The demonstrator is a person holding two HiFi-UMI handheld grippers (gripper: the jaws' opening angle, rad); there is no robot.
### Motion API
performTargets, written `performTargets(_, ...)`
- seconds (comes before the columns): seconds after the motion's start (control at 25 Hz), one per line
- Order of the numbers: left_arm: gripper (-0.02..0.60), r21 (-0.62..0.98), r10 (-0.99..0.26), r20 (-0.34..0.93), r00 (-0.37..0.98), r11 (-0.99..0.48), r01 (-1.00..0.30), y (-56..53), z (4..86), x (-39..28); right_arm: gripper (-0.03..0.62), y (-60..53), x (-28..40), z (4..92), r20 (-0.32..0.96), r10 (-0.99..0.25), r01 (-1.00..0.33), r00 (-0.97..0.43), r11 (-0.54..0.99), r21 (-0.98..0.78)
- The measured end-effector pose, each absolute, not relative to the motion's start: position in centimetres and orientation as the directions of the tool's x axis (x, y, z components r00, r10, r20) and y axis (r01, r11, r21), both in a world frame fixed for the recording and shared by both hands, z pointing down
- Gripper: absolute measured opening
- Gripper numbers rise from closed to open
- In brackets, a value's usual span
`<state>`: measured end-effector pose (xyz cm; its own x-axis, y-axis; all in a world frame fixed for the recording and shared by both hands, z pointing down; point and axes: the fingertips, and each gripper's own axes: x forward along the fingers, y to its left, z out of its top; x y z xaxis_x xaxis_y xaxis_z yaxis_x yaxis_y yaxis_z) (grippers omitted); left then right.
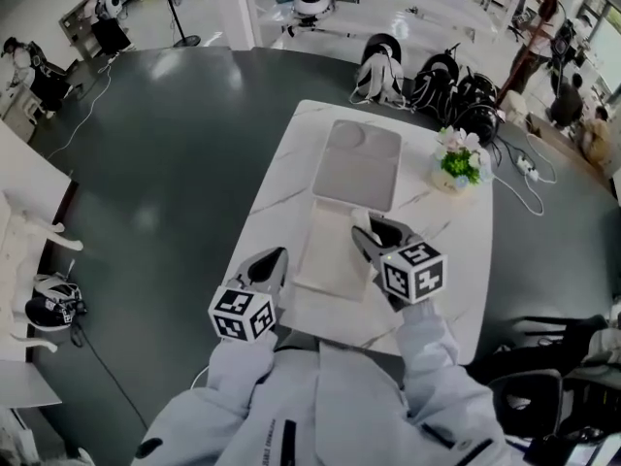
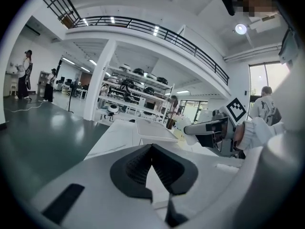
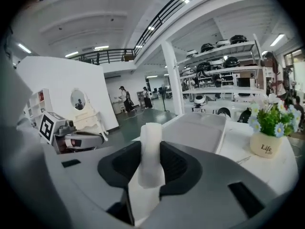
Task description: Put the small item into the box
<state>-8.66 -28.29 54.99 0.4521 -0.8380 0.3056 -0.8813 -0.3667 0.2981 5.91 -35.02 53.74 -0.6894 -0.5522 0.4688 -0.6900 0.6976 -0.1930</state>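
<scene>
The right tongs (image 1: 376,233) pinch a small white, soft-looking oblong item (image 3: 151,151) upright between their pads, above the white marble counter (image 1: 456,260), on the near side of the flat grey rectangular box (image 1: 357,163). The left tongs (image 1: 272,263) are pressed together, with nothing between them, at the counter's near left edge.
</scene>
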Motion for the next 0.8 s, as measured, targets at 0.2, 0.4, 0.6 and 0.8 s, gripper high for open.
performTargets(0.2, -0.002, 0.333, -0.809, 0.36, 0.464, -0.353, -0.874, -29.2, 56.9, -9.0, 0.114, -36.1, 4.3, 56.7, 0.581, -0.483, -0.677, -0.655, 0.716, -0.169)
performTargets(0.4, -0.002, 0.356, -0.792, 0.391, 0.469, -0.34, -0.871, -31.1, 58.4, -9.7, 0.114, -37.2, 2.3, 59.2, 0.679, -0.376, -0.628, -0.631, 0.761, -0.163)
performTargets(0.6, -0.002, 0.383, -0.785, 0.397, 0.475, -0.329, -0.863, -32.1, 59.2, -9.6, 0.114, -37.2, 1.1, 61.8, 0.772, -0.271, -0.584, -0.575, 0.797, -0.155)
performTargets(0.8, -0.002, 0.394, -0.773, 0.406, 0.488, -0.334, -0.856, -32.2, 60.0, -9.4, 0.114, -37.2, 0.1, 63.6, 0.841, -0.199, -0.533, -0.503, 0.837, -0.121)
